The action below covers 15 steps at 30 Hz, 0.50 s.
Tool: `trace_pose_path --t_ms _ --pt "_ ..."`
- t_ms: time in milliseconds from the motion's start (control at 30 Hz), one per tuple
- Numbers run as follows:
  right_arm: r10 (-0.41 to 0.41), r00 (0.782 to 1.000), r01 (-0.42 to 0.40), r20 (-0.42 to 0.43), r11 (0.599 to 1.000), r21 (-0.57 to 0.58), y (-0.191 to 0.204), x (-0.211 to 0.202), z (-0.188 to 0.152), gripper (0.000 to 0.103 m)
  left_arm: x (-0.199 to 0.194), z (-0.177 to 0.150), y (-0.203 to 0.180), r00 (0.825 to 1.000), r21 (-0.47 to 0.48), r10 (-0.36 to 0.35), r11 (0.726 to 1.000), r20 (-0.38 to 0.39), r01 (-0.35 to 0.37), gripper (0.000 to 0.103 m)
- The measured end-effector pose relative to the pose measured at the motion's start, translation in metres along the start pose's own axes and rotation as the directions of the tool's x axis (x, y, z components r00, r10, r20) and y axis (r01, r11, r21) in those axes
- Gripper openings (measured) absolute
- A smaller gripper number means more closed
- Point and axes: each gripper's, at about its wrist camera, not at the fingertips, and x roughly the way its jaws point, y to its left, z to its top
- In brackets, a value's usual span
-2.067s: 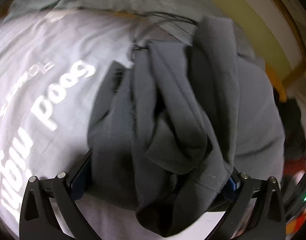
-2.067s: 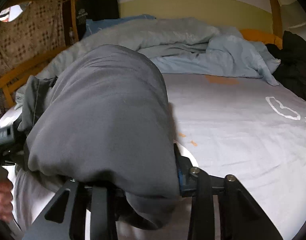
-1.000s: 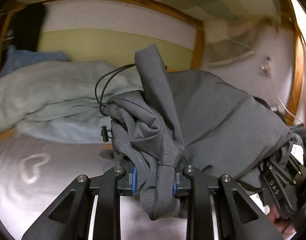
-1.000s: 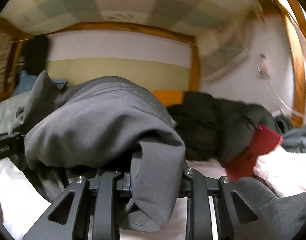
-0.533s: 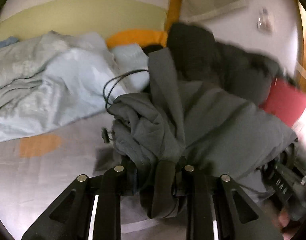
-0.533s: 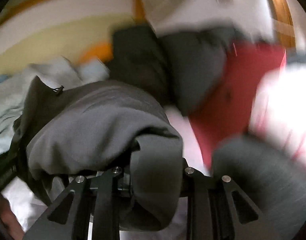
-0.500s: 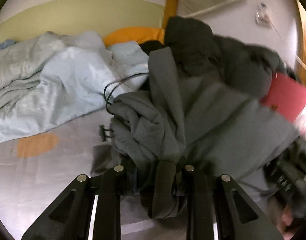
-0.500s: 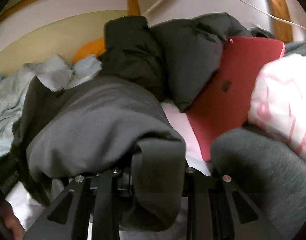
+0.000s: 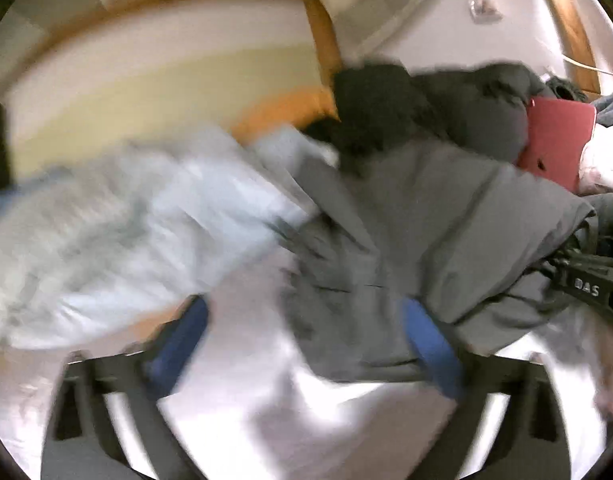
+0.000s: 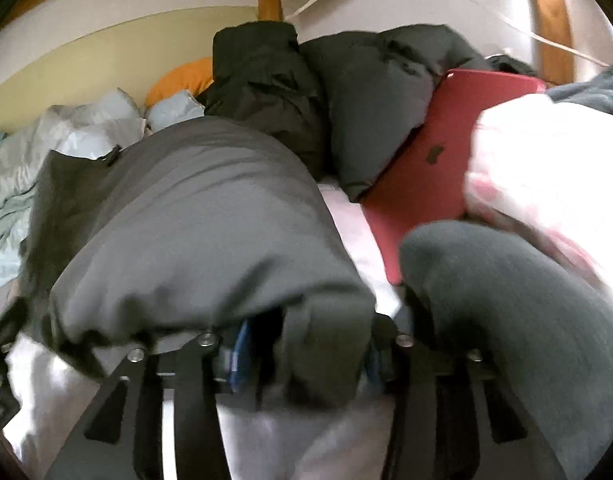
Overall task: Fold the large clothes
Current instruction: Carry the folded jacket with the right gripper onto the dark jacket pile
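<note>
Left gripper: jaws now wide apart and opening; half a second ago clamped on a fold of the grey garment. Blue pads bare on both sides. Cloth released, lying on the white bed sheet between the jaws, bunched toward the right-hand jaw and spreading ahead and to the right. View heavily blurred.

Right gripper: jaws opening, wider than half a second ago. Fold of the grey garment draped over and between them, no longer pinched tight. Bulk of the cloth mounded just ahead and to the left of the jaws.

Ahead of the jaws: dark jacket, red laptop. To the left: pale blue duvet. Right of the right jaws: dark grey cloth, just beside.
</note>
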Motion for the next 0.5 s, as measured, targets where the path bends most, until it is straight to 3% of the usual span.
trace_pose_path --t_ms 100,167,200,367,500 --pt "-0.031 0.999 0.032 0.040 0.999 -0.034 0.008 -0.023 -0.016 0.060 -0.029 -0.008 0.022 0.999 -0.060 -0.002 0.998 0.033 0.004 0.103" --pt "0.015 0.997 -0.011 0.075 0.998 -0.055 0.011 -0.044 -0.027 0.097 -0.047 -0.014 0.034 0.997 -0.104 0.023 0.994 0.075 -0.015 0.103" --pt "0.052 0.993 -0.046 0.105 0.997 -0.055 0.012 -0.055 -0.032 0.103 -0.055 -0.018 0.039 0.994 -0.117 0.039 0.993 0.097 -0.028 0.103" --pt "0.099 0.959 -0.084 0.266 0.994 -0.067 0.025 -0.093 -0.058 0.103 -0.077 -0.041 0.045 0.975 -0.093 0.121 0.990 0.187 -0.105 0.103" --pt "0.095 0.948 -0.061 0.303 0.991 -0.118 0.042 -0.093 -0.068 0.103 -0.073 -0.051 0.052 0.979 -0.128 0.128 0.986 0.158 -0.108 0.103"
